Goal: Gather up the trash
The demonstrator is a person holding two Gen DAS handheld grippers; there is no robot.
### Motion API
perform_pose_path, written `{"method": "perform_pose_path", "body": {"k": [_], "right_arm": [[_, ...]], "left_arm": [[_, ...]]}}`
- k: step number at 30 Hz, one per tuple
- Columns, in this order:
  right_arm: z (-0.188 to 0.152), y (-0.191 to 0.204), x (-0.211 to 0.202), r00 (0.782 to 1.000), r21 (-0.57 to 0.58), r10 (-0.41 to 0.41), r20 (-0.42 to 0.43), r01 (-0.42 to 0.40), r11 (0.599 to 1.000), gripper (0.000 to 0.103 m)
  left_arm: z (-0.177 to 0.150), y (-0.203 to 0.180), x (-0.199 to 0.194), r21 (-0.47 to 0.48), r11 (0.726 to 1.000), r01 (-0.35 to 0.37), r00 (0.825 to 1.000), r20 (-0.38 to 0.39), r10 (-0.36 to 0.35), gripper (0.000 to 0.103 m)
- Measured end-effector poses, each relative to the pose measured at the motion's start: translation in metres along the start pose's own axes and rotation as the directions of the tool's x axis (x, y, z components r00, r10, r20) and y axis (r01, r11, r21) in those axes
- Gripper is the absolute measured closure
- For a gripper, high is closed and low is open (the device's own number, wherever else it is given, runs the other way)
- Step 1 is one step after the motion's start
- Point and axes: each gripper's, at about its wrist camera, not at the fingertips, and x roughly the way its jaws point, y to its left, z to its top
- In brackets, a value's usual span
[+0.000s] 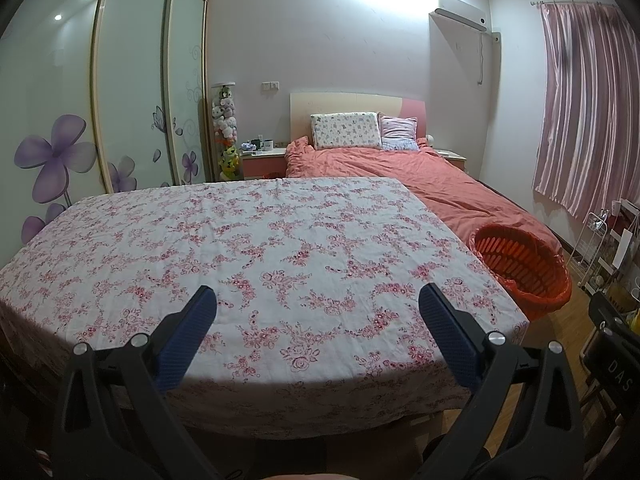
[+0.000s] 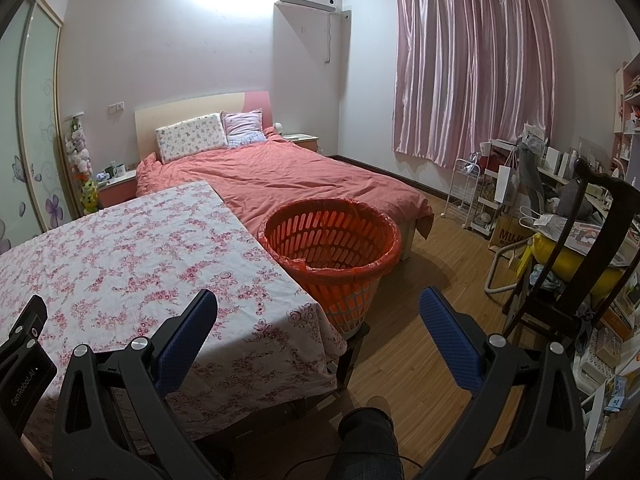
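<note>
Trash is nowhere to be seen on the surface (image 1: 256, 240), so your step, as I judge it, is to find some before you reach. Your left hand-held gripper (image 1: 318, 300) hangs over the near edge of the floral cloth with its fingers wide apart and nothing between them; your right hand-held gripper (image 2: 319, 302) is likewise spread and bare, over the surface's right corner. Sweep both cameras slowly. Small scraps might hide in the busy pattern, though I can't make any out. The basket (image 2: 332, 240) stands just beside the right edge, lined and seemingly empty. Open floor lies to the right, but the chair (image 2: 592, 216) and clutter crowd that side; the bed (image 2: 288, 176) closes off the far end.
</note>
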Motion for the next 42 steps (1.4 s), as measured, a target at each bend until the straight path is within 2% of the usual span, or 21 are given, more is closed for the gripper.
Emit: {"method": "perform_pose_path", "body": {"k": [42], "right_arm": [[0.0004,-0.0004,-0.0018,1.0,0.0,0.001,-0.009,-0.001,1.0,0.003]], "left_arm": [[-0.0025,0.0004,0.0042,0.004,1.0,0.0,1.0,-0.012,0.0,0.004]]}}
